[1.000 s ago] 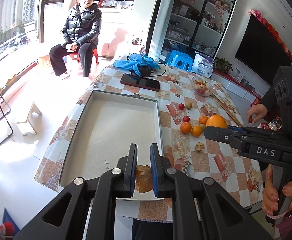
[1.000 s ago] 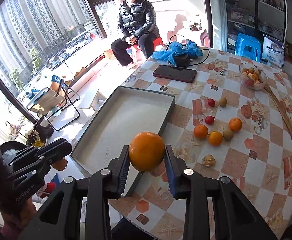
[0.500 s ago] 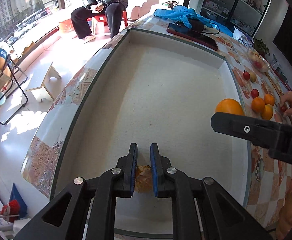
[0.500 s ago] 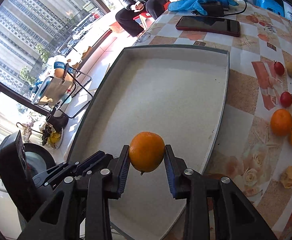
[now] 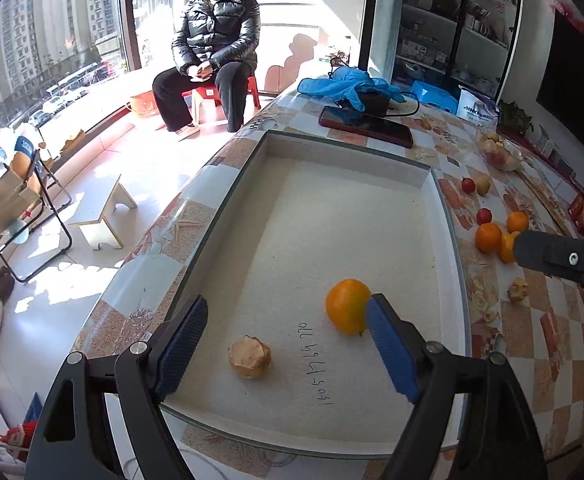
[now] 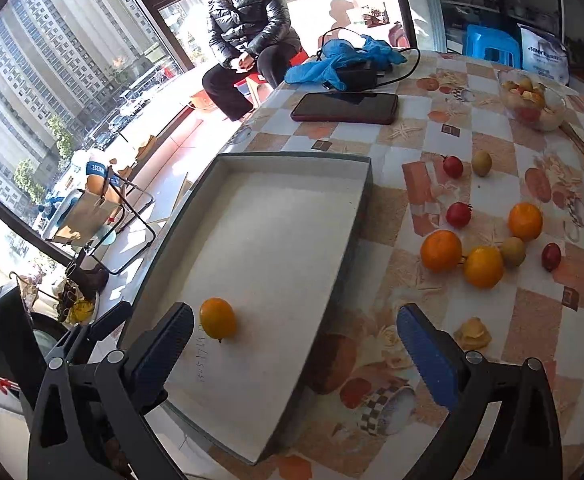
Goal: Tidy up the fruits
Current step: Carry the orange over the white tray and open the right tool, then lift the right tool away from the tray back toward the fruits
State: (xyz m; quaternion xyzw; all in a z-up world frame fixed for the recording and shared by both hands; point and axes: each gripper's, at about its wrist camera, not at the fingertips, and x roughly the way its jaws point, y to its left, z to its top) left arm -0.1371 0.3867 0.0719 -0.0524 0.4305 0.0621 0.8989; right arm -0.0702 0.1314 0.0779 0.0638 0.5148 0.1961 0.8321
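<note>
A checkered worktop carries a shallow white tray, with more fruit scattered beside it. In the tray an orange and a tan dried fruit are seen lying free. Left tool and right tool are opening, nothing gripped.

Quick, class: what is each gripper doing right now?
Left gripper: jaws opening, holding nothing; beige peeled fruit lies between them.
Right gripper: jaws opening, empty; round orange released.

Handwritten digits on the tray floor — too skewed to read surely.
</note>
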